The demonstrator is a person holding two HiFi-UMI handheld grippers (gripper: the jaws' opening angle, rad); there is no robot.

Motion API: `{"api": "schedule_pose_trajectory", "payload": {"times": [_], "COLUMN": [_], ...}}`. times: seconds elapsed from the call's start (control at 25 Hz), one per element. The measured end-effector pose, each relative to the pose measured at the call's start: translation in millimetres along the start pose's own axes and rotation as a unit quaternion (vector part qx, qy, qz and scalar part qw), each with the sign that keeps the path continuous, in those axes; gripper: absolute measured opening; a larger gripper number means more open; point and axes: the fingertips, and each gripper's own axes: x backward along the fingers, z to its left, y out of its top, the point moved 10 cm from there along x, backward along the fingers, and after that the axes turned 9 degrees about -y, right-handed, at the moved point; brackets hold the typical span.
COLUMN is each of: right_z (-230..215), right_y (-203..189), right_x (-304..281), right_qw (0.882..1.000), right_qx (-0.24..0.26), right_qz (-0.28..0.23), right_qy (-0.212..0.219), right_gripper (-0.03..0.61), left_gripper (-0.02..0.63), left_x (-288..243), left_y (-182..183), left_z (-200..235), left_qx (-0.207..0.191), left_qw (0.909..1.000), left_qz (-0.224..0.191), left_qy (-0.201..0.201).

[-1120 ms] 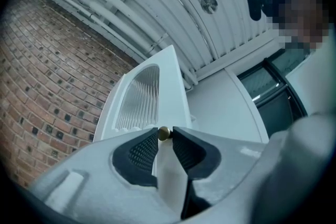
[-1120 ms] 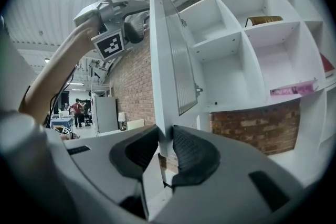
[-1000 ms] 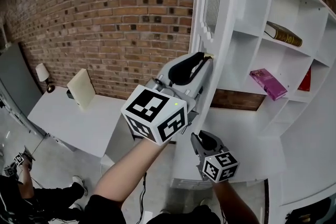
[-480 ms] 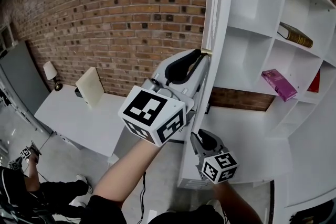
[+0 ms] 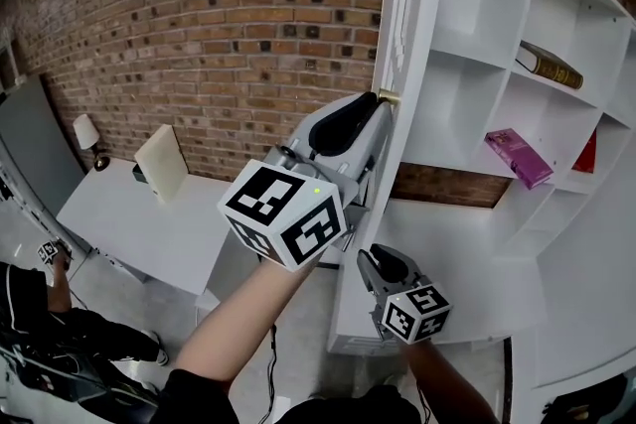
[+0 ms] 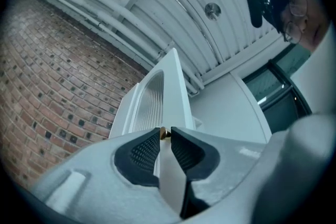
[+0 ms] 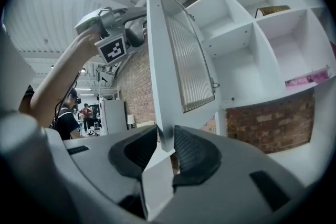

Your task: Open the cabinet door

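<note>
We logged the cabinet door as smooth white paint with a satin sheen; its insert looked like ribbed translucent glass. The knob read as polished brass-coloured metal. Left gripper and right gripper shells were matt grey plastic, pads black, finely ribbed, rubbery. Brick wall was rough and matt, shelves smooth white.

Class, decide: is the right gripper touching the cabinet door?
Touching. The right gripper view shows the right gripper with both pads pressed against the bottom corner of the cabinet door, with no gap visible on either side.
</note>
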Motion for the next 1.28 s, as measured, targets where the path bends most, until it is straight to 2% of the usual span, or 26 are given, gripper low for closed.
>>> {"api": "schedule_pose_trajectory", "payload": {"times": [0.08,0.2,0.32,0.48,0.72,0.88,1.0,1.16,1.28], "right_z": [-2.7,-8.5,-17.4,-33.3,-64.7,-83.2,-106.9,-150.1,-184.2], "right_y": [-5.4,-15.9,-26.1,-41.2,-73.3,-89.3,-91.3,-91.8,-92.8], "right_x": [4.3,15.9,32.4,75.3,155.7,207.2,240.7,302.2,355.4], "right_qw": [1.0,1.0,0.999,0.998,0.994,0.993,0.993,0.994,0.995], "right_qx": [-0.007,-0.01,-0.016,-0.039,-0.054,-0.061,-0.063,-0.059,-0.052], "right_qz": [0.009,0.011,0.028,0.048,0.082,0.086,0.079,0.063,0.05], "right_qy": [0.002,-0.004,-0.006,-0.033,-0.052,-0.058,-0.058,-0.062,-0.074], "right_gripper": [0.1,0.098,0.098,0.098,0.1,0.1,0.098,0.098,0.1], "left_gripper": [0.075,0.075,0.075,0.075,0.075,0.075,0.075,0.075,0.075], "left_x": [4.1,13.3,36.1,65.8,109.0,130.4,132.4,116.3,96.7], "left_y": [-4.0,-13.2,-23.1,-45.7,-97.9,-121.7,-141.5,-179.6,-199.7], "left_z": [-1.4,-13.7,-25.0,-35.2,-71.6,-129.1,-181.9,-257.0,-315.1], "left_qx": [0.02,-0.022,-0.053,-0.027,0.004,-0.01,-0.003,0.031,0.023], "left_qw": [0.9998,0.9997,0.9982,0.9982,0.9939,0.9891,0.9863,0.9816,0.9795], "left_qz": [-0.006,0.005,-0.001,-0.014,0.01,0.047,0.059,0.087,0.103], "left_qy": [-0.002,0.001,0.028,0.051,0.109,0.139,0.154,0.168,0.172]}}
